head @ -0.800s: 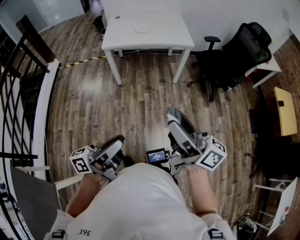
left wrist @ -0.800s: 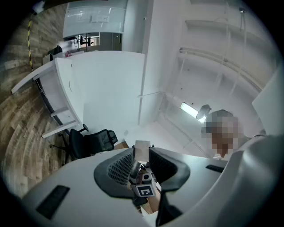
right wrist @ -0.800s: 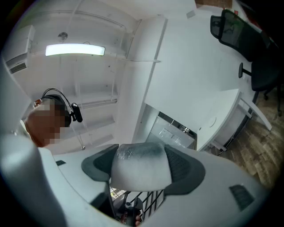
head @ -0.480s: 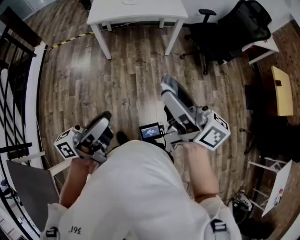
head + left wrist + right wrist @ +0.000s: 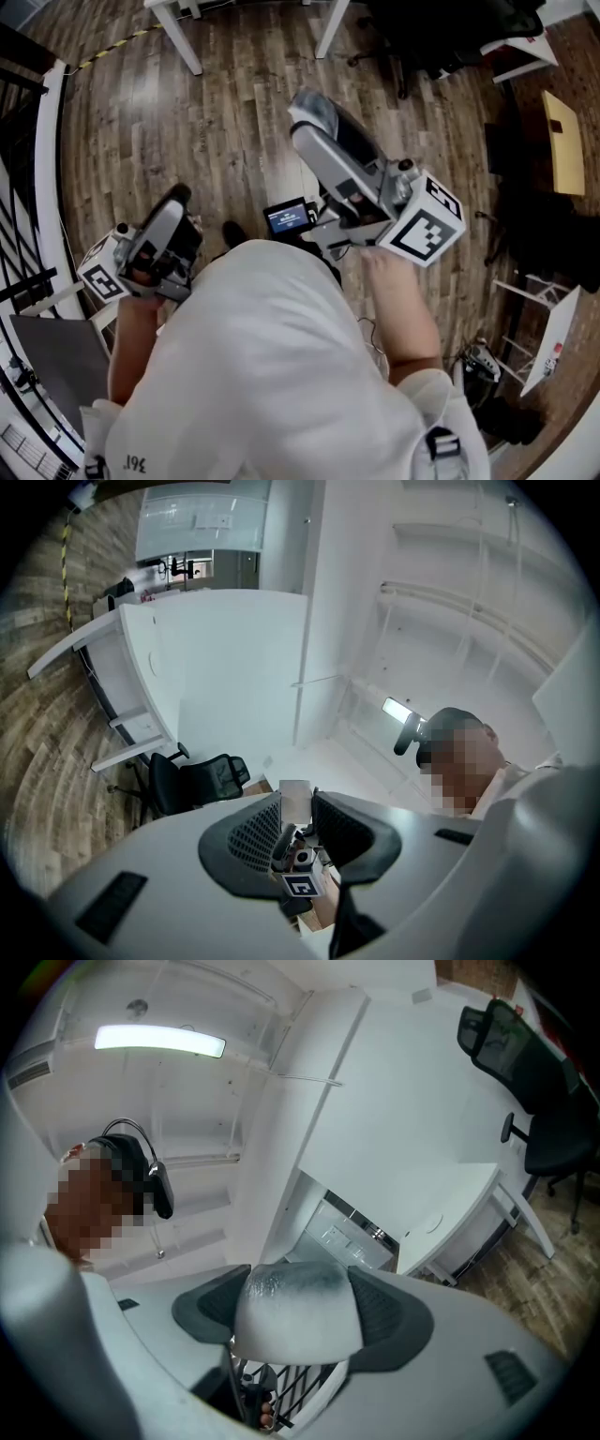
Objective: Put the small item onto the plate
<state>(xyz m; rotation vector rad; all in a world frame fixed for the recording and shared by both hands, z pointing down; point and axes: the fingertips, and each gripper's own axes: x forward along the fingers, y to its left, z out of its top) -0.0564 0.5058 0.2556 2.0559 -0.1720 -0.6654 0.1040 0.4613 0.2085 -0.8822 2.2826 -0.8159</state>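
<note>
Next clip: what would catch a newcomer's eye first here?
The right gripper, held mid-frame above the brown wooden plank floor in the head view, clamps a pale rounded item with a dark-grey smudged top between its jaws. The left gripper, lower left beside the person's white shirt, stands open and empty.

Grippers: two, left gripper (image 5: 178, 194), right gripper (image 5: 314, 117). Marker cubes: two, left cube (image 5: 103, 279), right cube (image 5: 422, 225). White rounded item (image 5: 298, 1307): one. Small screen (image 5: 288, 218): one. Table legs (image 5: 178, 37): two visible. Office chair (image 5: 192, 782): one.
</note>
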